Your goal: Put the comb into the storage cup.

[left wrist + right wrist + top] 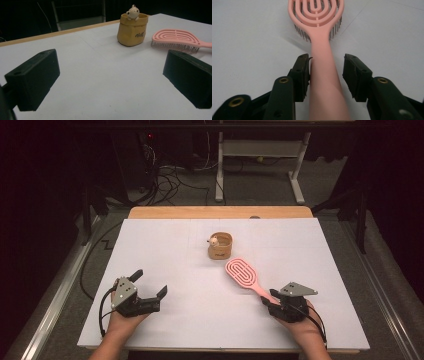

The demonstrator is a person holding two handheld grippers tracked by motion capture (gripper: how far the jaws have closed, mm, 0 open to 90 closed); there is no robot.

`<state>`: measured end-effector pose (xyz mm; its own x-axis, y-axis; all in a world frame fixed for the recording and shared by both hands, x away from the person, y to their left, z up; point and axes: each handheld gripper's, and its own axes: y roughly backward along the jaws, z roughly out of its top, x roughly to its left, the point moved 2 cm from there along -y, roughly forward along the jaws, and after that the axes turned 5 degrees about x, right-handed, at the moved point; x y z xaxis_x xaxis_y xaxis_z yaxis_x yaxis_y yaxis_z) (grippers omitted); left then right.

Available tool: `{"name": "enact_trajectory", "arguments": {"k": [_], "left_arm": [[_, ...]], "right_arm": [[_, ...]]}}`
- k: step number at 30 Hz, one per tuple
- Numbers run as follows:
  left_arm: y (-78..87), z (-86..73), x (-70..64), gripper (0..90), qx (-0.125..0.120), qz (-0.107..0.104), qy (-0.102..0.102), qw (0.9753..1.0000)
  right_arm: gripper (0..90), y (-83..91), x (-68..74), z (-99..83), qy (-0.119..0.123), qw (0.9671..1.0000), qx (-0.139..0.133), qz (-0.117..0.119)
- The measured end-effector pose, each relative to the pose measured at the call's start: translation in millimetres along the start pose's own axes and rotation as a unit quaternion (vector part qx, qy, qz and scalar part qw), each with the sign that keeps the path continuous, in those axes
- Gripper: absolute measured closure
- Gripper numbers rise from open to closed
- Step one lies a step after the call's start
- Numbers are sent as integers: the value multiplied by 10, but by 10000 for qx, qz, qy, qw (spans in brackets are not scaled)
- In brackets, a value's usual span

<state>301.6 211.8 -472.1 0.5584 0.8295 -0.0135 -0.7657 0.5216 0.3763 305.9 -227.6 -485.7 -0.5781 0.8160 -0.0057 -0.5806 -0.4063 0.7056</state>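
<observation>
Tan holder [220, 246] with small figure [214, 241] upright mid-table [165, 245].

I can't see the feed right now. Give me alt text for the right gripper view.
The pink hairbrush lies on the white table with its handle running between the right gripper fingers, which are open around it; one touches the handle, the other stands apart. The brush head points away, bristles down.
</observation>
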Motion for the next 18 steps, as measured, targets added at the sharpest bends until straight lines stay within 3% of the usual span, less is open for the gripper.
{"name": "enact_trajectory", "arguments": {"k": [6,18], "left_arm": [[-4,-2,-3,15,15,-9,5,10000],[-7,-1,-10,16,27,-27,-5,10000]], "right_arm": [[642,-13,4,8,47,9999,84,52],[653,-29,22,13,145,9997,205,34]]}}
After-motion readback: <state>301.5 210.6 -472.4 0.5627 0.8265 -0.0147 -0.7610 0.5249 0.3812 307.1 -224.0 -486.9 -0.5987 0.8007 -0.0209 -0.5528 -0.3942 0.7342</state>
